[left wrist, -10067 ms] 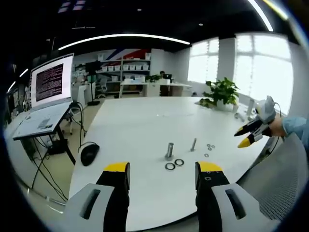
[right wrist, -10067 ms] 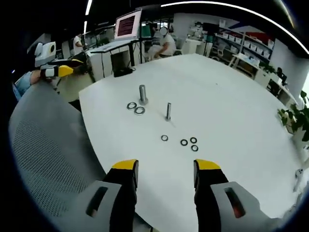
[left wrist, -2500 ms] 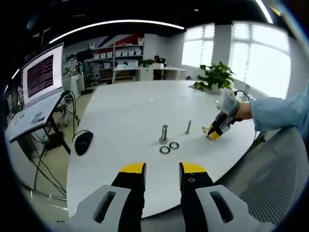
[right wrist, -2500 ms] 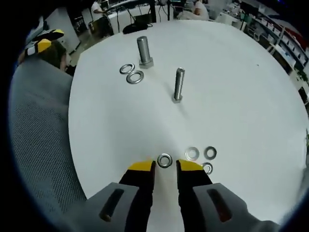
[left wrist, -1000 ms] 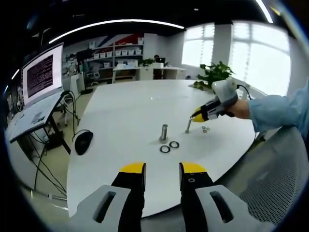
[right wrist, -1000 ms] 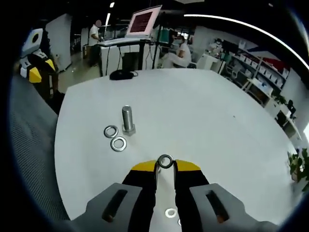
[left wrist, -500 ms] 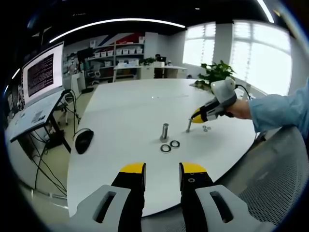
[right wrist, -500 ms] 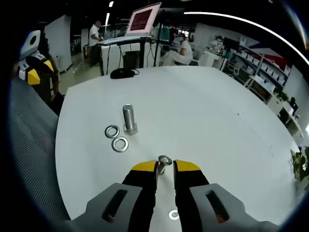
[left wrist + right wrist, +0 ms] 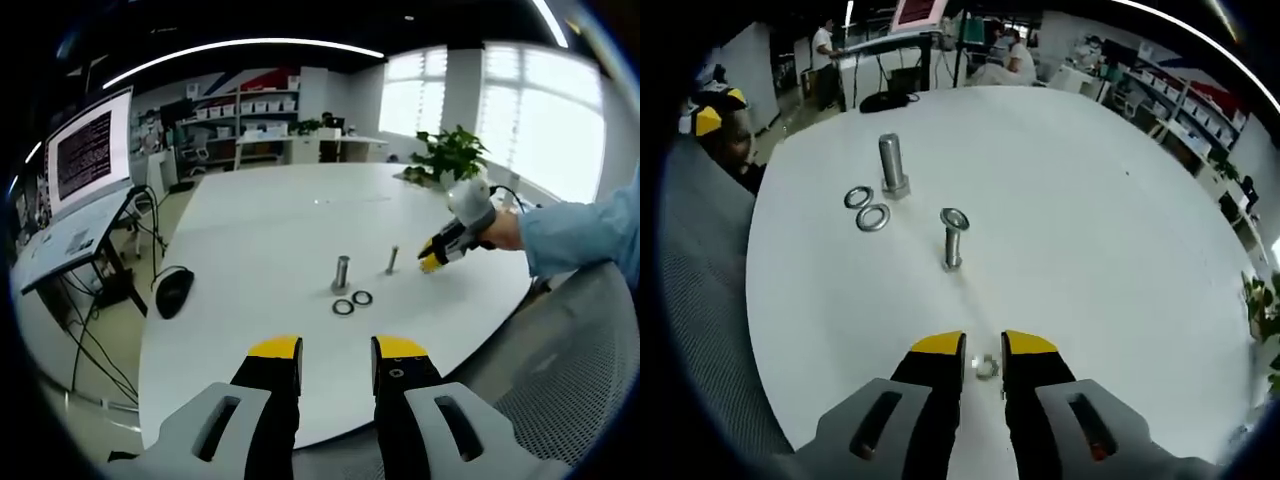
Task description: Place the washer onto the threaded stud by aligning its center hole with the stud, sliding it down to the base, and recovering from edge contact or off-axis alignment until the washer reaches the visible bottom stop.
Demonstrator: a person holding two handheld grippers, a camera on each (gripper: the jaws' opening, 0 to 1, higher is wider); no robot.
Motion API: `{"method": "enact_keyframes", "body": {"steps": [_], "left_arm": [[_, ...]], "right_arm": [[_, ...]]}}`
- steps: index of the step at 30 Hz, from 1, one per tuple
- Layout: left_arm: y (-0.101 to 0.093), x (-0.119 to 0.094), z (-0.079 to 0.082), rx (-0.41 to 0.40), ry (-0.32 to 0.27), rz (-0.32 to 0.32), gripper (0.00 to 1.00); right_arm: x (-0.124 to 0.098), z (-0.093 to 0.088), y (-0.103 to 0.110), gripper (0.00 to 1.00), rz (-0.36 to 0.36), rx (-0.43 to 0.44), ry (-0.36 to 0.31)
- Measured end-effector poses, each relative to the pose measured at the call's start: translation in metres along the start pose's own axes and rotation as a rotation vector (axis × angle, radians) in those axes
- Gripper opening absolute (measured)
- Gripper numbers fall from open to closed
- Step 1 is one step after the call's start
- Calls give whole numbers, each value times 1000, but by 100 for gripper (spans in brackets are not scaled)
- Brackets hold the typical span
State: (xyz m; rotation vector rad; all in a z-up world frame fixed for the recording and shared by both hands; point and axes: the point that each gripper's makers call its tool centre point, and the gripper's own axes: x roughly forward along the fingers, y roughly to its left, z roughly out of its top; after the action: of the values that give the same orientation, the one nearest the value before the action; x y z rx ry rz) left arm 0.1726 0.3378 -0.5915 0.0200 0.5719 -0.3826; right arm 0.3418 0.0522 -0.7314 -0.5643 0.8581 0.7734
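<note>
Ahead of the right hand-held gripper point(image 9: 981, 350), a washer point(image 9: 955, 218) sits tilted atop the threaded stud point(image 9: 953, 246), not yet at the base. Its jaws stand slightly parted and empty; the left hand-held gripper point(image 9: 336, 353) idles likewise, holding nothing.

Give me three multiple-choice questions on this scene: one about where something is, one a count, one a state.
1. Where is the washer on the thin stud?
A. at its top
B. down at its base
C. lying flat beside it

2. How many large washers lie beside the thick bolt?
A. one
B. two
C. four

3. The left tongs are:
A. shut on a washer
B. open and empty
C. shut on the bolt

Answers:
1 A: the washer sits tilted at the stud's tip, not at the bottom.
2 B: two rings lie side by side next to the bolt.
3 B: a gap shows between the jaws with nothing in it.
</note>
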Motion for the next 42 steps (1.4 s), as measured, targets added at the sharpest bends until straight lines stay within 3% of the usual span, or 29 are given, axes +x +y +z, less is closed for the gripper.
{"method": "enact_keyframes", "body": {"steps": [3, 15, 22, 33, 37, 42], "left_arm": [[0, 0, 1, 0, -6, -2, 25], [-1, -1, 2, 3, -11, -7, 25], [-1, -1, 2, 3, -13, -5, 25], [0, -1, 2, 2, -15, -2, 25], [0, -1, 2, 1, -15, -2, 25], [0, -1, 2, 3, -14, -3, 25]], "right_arm": [[-3, -11, -6, 16, 14, 104, 2], [1, -8, 9, 16, 60, 63, 7], [5, -11, 13, 18, 81, 110, -3], [7, -8, 12, 15, 70, 99, -24], [2, 4, 9, 15, 59, 107, -61], [-7, 39, 10, 15, 44, 100, -182]]}}
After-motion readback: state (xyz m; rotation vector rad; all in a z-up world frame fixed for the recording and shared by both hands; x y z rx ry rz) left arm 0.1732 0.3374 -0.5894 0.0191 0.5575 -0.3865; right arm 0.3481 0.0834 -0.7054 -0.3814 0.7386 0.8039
